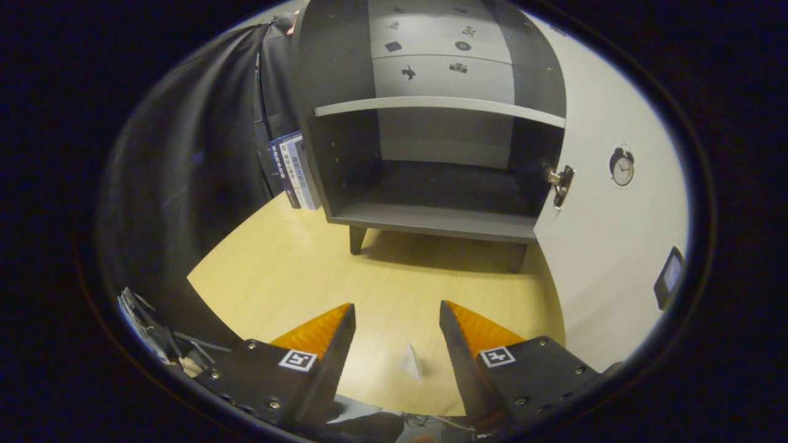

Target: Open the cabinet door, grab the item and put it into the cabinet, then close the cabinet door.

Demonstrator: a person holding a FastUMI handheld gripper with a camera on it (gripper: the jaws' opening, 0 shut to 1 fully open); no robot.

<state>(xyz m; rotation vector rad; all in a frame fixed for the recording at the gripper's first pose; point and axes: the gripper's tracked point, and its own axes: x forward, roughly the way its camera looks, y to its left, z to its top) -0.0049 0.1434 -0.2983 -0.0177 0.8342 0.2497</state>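
Note:
A grey cabinet (pixel 431 221) stands on short legs at the far side of the wooden table (pixel 289 271). Its white door (pixel 609 264) is swung wide open to the right, with a metal hinge (pixel 560 181) on its inner edge. Below the shelf (pixel 440 106), the lower compartment (pixel 440 187) has nothing in it. My gripper (pixel 397 304) is open, well short of the cabinet and over the table's near part. A small white pointed item (pixel 411 363) sits on the table between my fingers, touching neither.
Several books (pixel 297 172) stand upright against the cabinet's left side. Black cloth (pixel 184 184) hangs along the left. The open door carries a clock sticker (pixel 622 166) and a small dark square (pixel 670 277). Cables (pixel 154 326) lie off the table's near left corner.

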